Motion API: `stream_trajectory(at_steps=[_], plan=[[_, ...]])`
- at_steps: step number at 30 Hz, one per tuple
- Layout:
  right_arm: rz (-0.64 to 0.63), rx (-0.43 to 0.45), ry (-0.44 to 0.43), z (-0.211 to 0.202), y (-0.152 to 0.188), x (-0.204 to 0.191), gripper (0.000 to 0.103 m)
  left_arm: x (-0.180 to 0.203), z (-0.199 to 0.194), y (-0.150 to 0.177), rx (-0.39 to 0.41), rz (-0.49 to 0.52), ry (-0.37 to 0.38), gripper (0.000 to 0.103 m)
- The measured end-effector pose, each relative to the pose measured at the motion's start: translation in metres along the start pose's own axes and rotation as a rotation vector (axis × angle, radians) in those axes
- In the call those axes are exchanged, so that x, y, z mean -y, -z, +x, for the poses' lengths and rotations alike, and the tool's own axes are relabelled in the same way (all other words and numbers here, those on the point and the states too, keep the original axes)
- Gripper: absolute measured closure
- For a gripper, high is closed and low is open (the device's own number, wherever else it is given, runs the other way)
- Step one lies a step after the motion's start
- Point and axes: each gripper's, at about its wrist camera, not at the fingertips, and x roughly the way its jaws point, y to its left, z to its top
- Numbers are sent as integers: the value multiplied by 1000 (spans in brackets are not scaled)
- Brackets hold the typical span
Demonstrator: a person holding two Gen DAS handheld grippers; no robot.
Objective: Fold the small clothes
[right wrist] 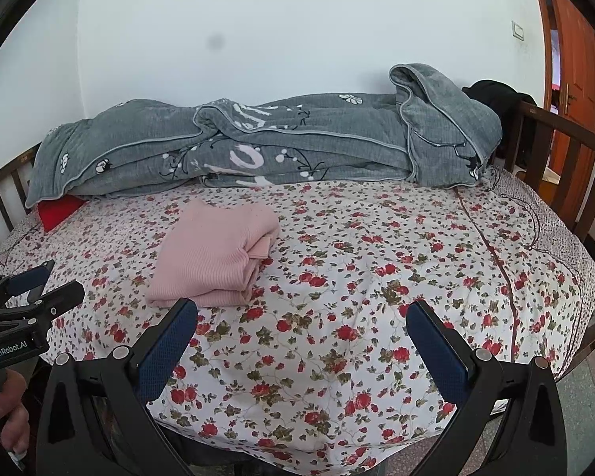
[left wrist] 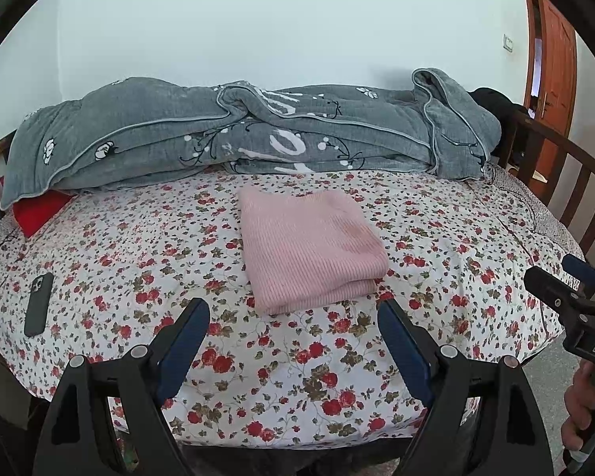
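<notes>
A pink ribbed garment (left wrist: 311, 244) lies folded in a neat rectangle on the flowered bedsheet (left wrist: 258, 357). It also shows in the right wrist view (right wrist: 214, 256), to the left. My left gripper (left wrist: 293, 317) is open and empty, held over the near part of the bed just short of the garment. My right gripper (right wrist: 301, 317) is open and empty, to the right of the garment. Each gripper shows at the edge of the other's view: the right gripper (left wrist: 563, 277) and the left gripper (right wrist: 45, 281).
A rumpled grey quilt (left wrist: 250, 135) lies along the far side against the wall. A red item (left wrist: 39, 212) pokes out under its left end. A dark phone (left wrist: 39, 304) lies on the sheet at left. Wooden bed rails (left wrist: 575, 190) and a door (left wrist: 555, 63) stand at right.
</notes>
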Motion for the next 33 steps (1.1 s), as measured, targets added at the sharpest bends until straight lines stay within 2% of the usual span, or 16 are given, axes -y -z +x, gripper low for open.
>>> stream_trajectory(at_steps=[33], plan=[[4,6,6,-6,0,-4,0,-1,-4,-1,8,-7,5,15]])
